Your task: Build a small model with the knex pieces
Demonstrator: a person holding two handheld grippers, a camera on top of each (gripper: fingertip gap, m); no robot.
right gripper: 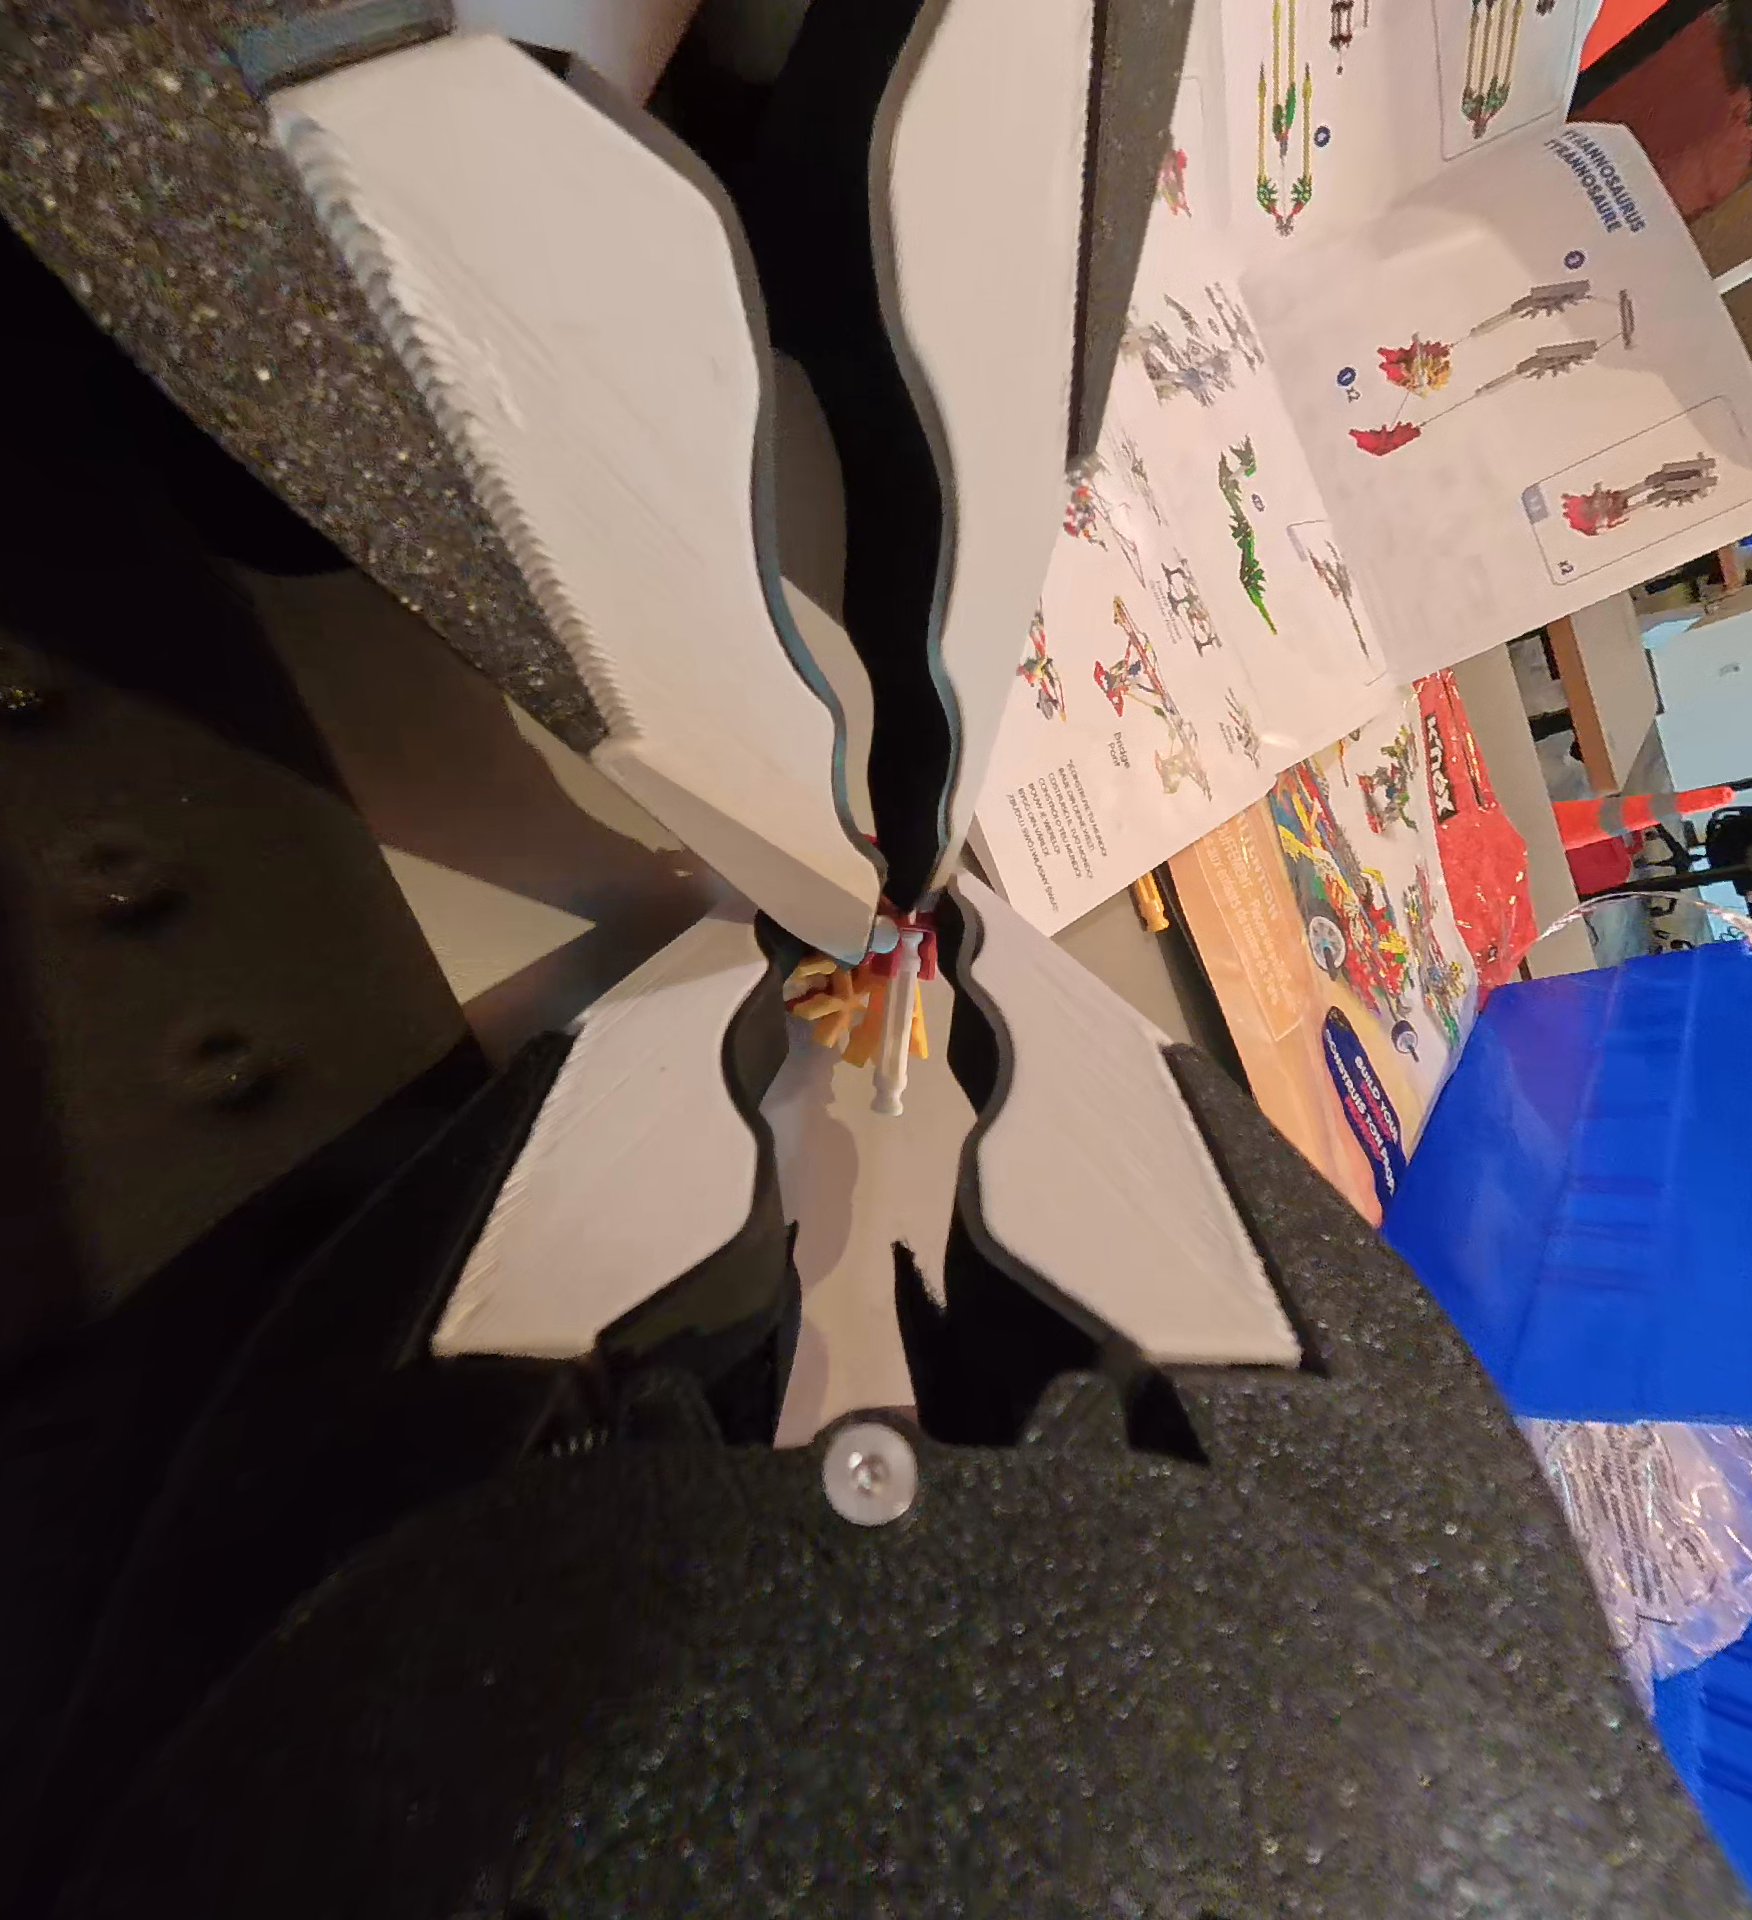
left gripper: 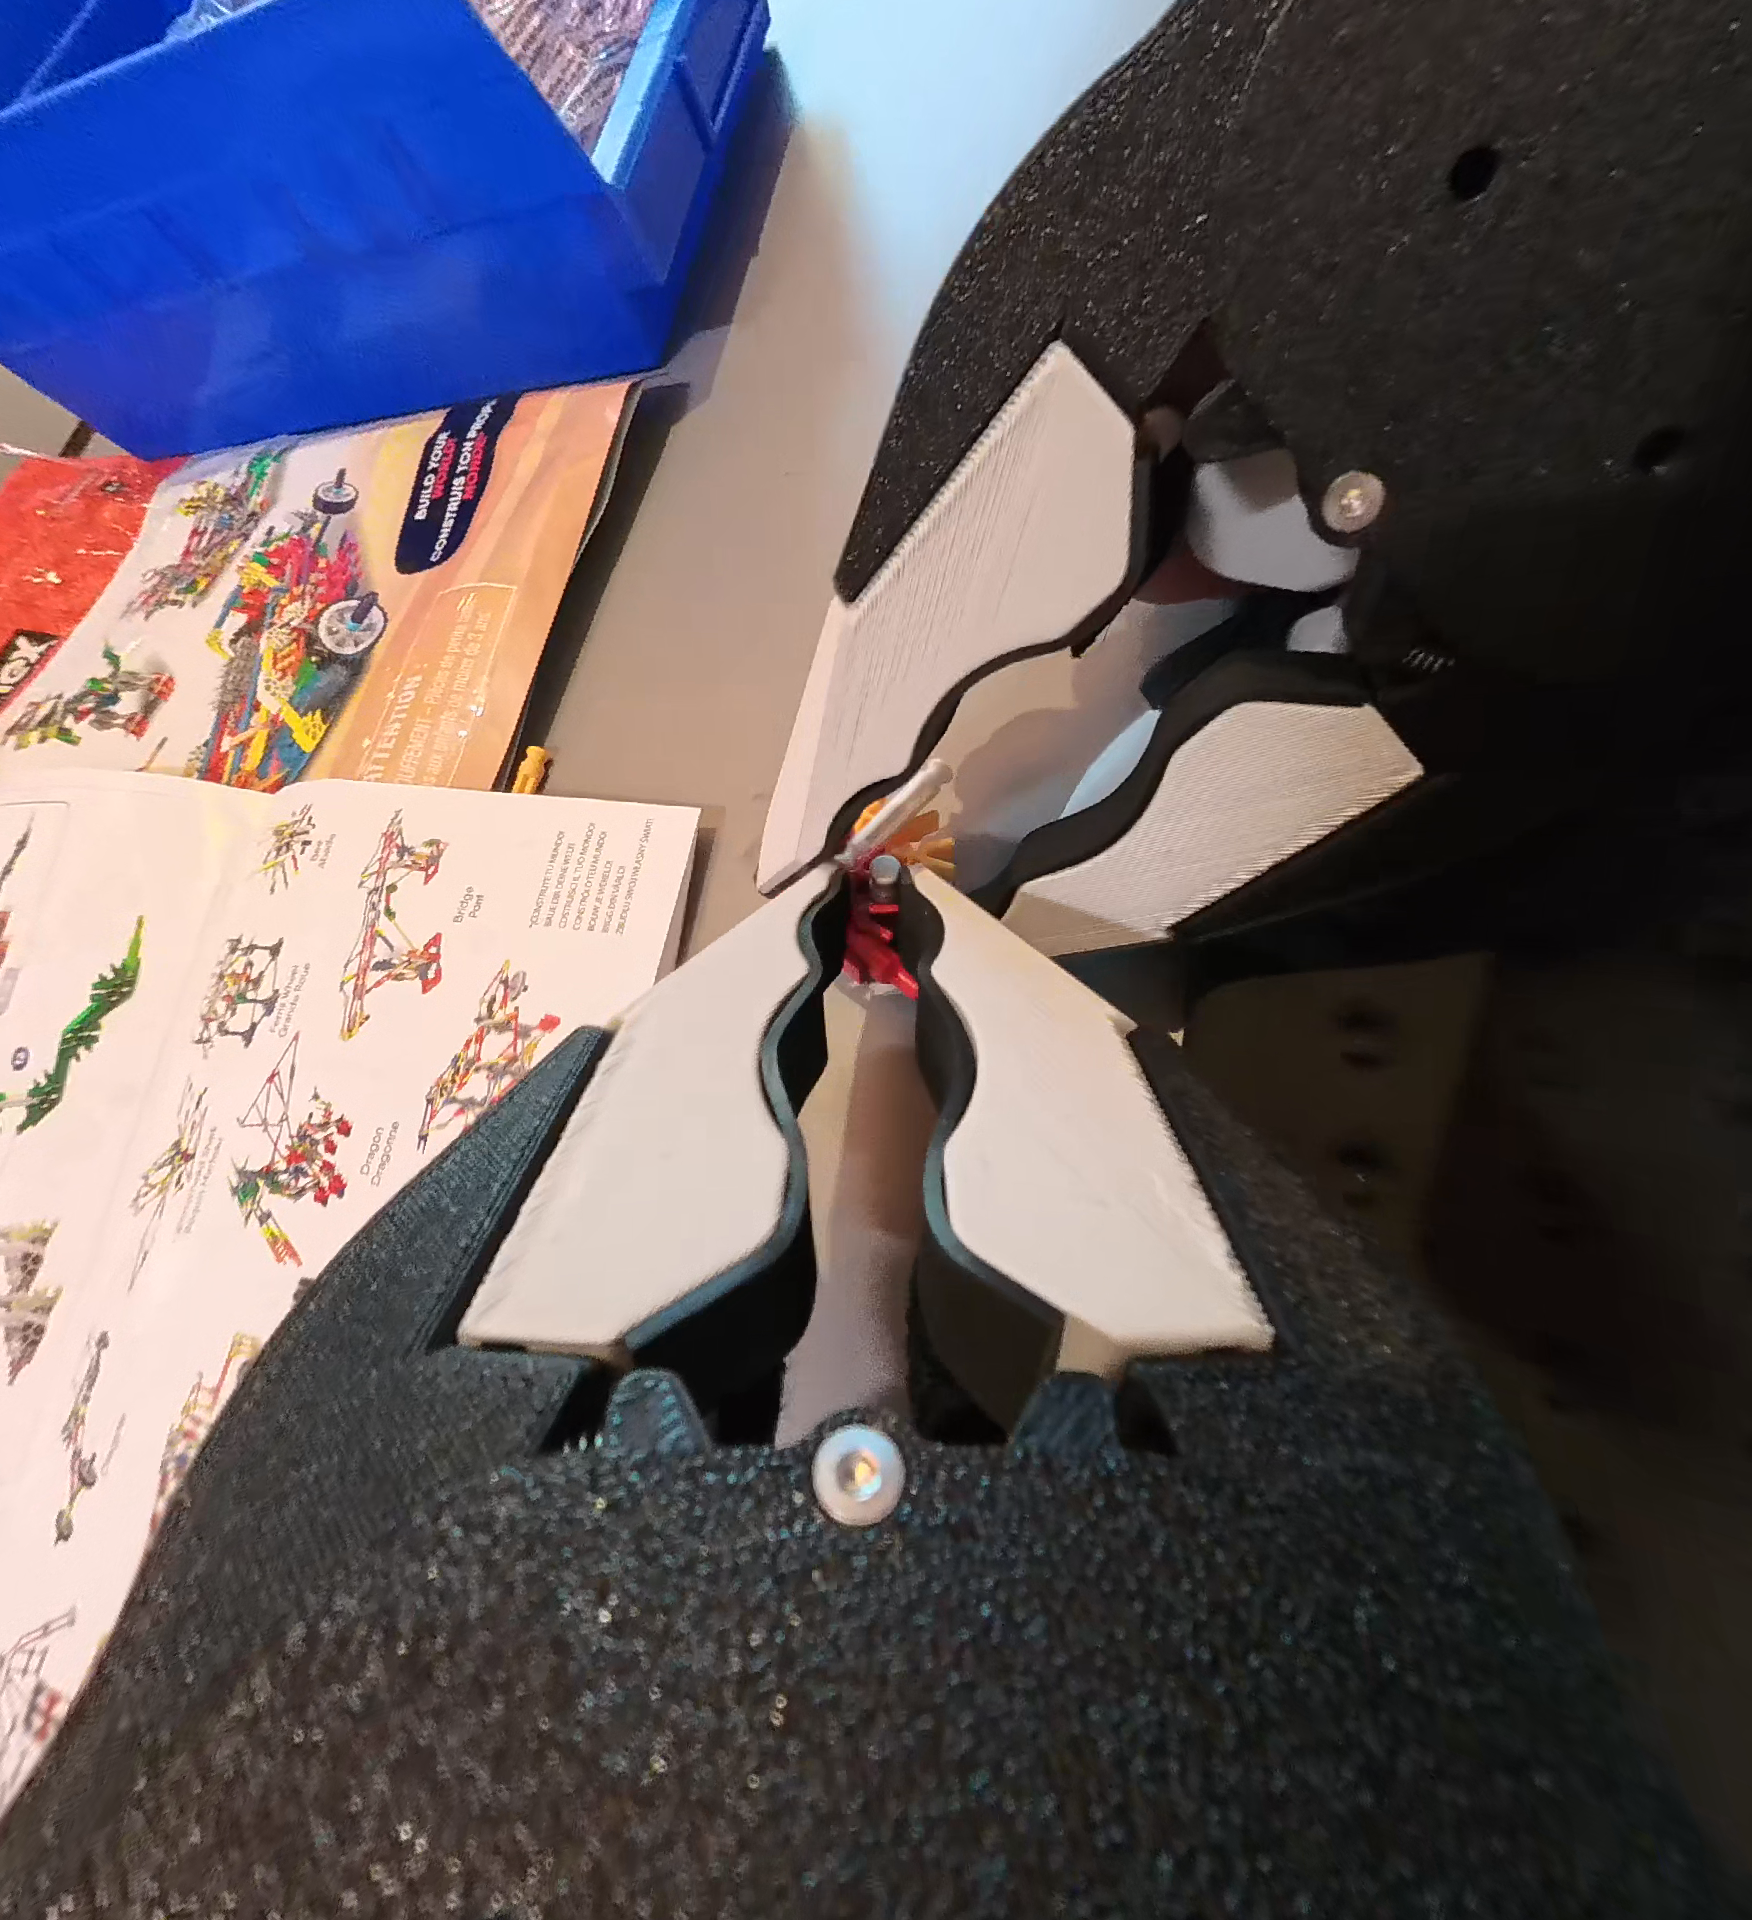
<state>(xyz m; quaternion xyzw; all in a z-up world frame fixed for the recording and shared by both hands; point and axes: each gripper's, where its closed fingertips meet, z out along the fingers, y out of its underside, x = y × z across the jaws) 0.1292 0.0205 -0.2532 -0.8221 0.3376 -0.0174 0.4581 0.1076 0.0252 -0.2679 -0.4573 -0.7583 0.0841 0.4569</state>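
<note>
Print on booklet (left gripper: pixel 311 997) and box (left gripper: pixel 259 613), both beside blue bin (left gripper: pixel 332 239); wording not recorded.

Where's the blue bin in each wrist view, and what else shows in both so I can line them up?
Left wrist view: the blue bin fills the upper left corner, behind the printed box.
Right wrist view: the bin sits at the right edge, below the middle, with clear plastic wrap beside it.
Shared landmark: the open instruction booklet, lying next to the box.
</note>
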